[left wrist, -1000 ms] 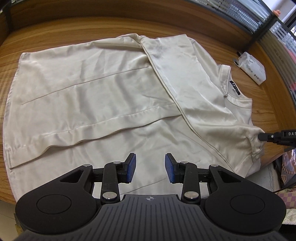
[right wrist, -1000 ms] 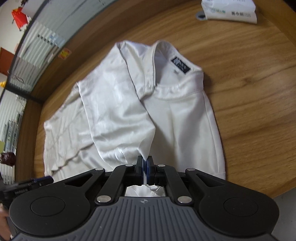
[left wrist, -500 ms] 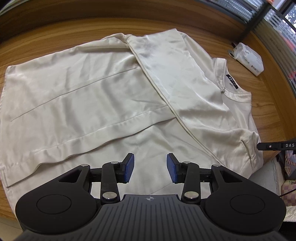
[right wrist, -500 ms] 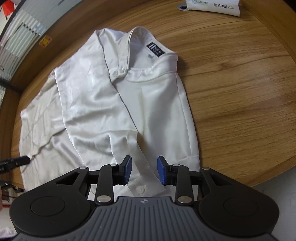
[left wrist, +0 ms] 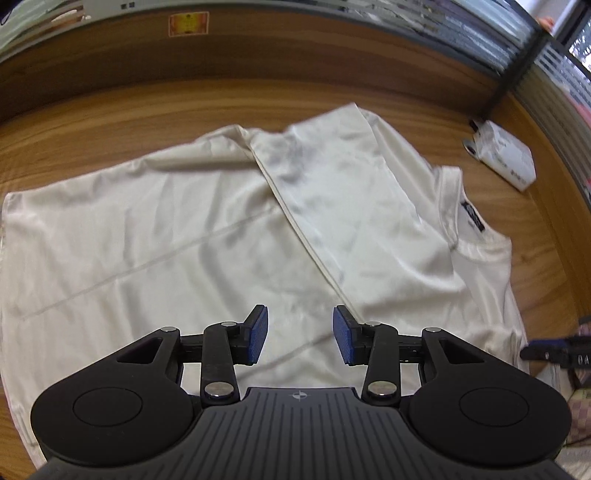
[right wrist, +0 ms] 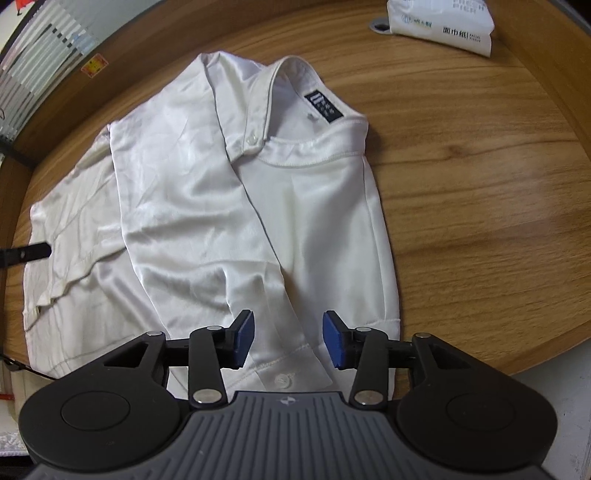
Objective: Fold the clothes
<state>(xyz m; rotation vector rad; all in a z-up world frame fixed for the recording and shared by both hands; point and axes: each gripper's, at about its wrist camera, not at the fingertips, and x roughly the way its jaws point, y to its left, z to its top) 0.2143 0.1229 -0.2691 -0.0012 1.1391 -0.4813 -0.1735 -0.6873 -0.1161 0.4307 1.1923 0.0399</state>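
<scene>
The glossy white collared shirt (right wrist: 229,206) lies flat on the round wooden table (right wrist: 480,206), partly folded, just ahead of both grippers; its near hem is cut off behind them. The right gripper (right wrist: 288,341) has just been opening, jaws apart above the buttoned cuff, gripping nothing. The left gripper (left wrist: 300,339) hovers with jaws apart, its view blurred. A white tissue pack (right wrist: 443,22) sits far beyond the collar.

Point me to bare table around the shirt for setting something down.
Widest patch: table right of the shirt, below the tissue pack. A bare strip also lies beyond the shirt toward the back wall. The near edge is crowded: shirt runs to it, both tools above.
</scene>
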